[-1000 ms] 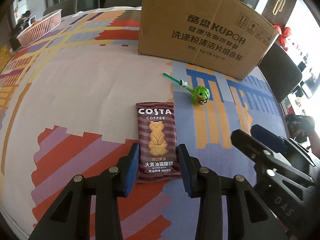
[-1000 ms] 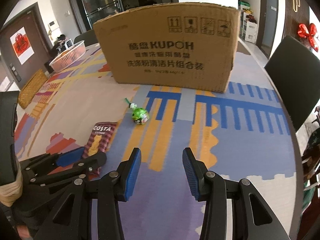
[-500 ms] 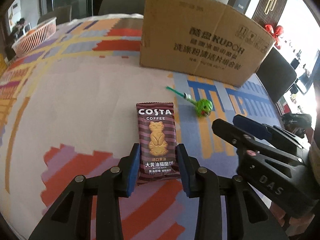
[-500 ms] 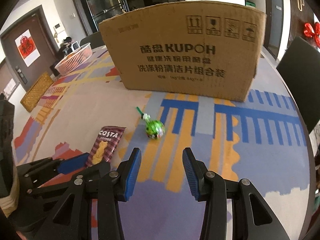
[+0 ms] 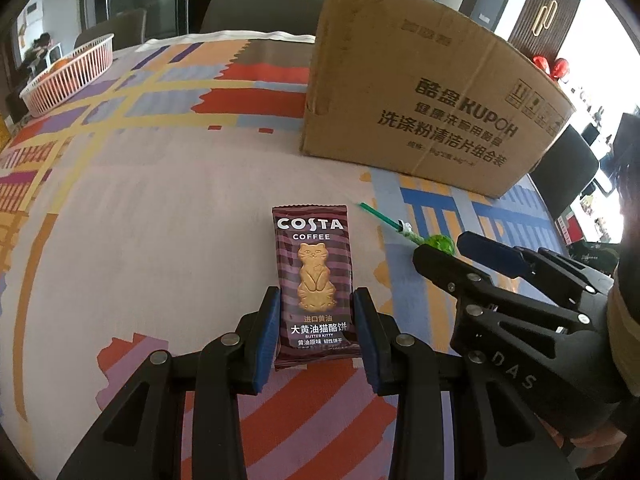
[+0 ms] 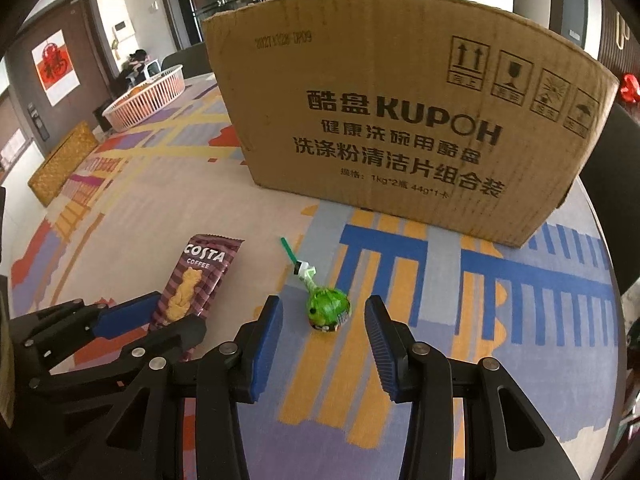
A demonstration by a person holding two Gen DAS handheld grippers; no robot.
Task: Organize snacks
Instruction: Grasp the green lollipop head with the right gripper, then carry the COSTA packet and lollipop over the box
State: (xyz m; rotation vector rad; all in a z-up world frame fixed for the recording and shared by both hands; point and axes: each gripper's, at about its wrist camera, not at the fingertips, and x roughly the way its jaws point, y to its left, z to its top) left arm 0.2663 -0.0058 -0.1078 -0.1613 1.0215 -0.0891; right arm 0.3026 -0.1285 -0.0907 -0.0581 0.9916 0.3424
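The left gripper (image 5: 316, 334) has its blue pads clamped against both long sides of the dark striped Costa biscuit packet (image 5: 313, 280), which lies flat at the lower centre of the left wrist view. The right gripper (image 6: 323, 346) has its jaws apart, with the green wrapped lollipop (image 6: 328, 309) lying between the pads and touching neither; its green stick points toward the upper left of the right wrist view.

The patterned tablecloth (image 5: 160, 208) is open and bare across the left half of the left wrist view. The large brown cardboard box (image 6: 400, 112) stands upright behind both snacks, walling off the upper right. The two grippers sit close side by side. A pink slatted basket (image 5: 70, 74) rests near the far table edge at upper left, well apart from the snacks. Dark chairs (image 5: 256, 10) line the far edge.
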